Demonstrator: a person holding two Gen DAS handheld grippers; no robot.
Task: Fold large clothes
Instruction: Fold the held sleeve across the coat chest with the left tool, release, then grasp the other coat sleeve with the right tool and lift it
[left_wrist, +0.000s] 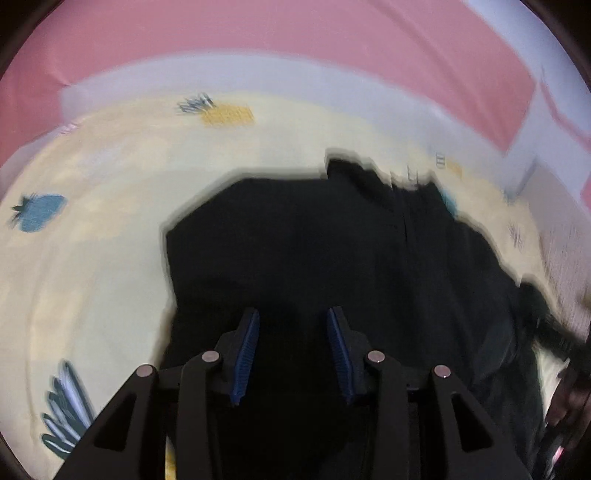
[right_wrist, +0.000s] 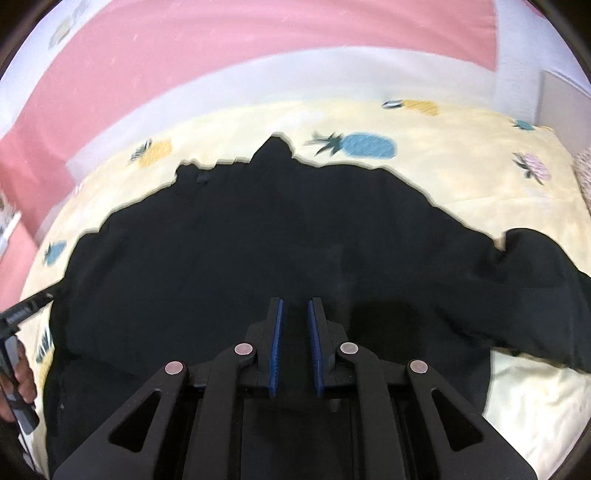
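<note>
A large black garment (left_wrist: 332, 251) lies spread on a pale yellow sheet with pineapple prints (left_wrist: 92, 258). My left gripper (left_wrist: 293, 314) hovers over the garment's near part with its blue pads (left_wrist: 246, 350) apart, holding nothing. In the right wrist view the same garment (right_wrist: 258, 236) fills the middle, with a sleeve-like part (right_wrist: 546, 295) reaching right. My right gripper (right_wrist: 295, 302) is above the cloth with a narrow gap between its pads (right_wrist: 275, 347), nothing between them. The left view is blurred by motion.
A pink and white wall or headboard (right_wrist: 221, 55) runs behind the bed. The sheet (right_wrist: 480, 177) shows blue and yellow pineapples. The other hand-held gripper and hand (right_wrist: 18, 354) show at the left edge of the right wrist view.
</note>
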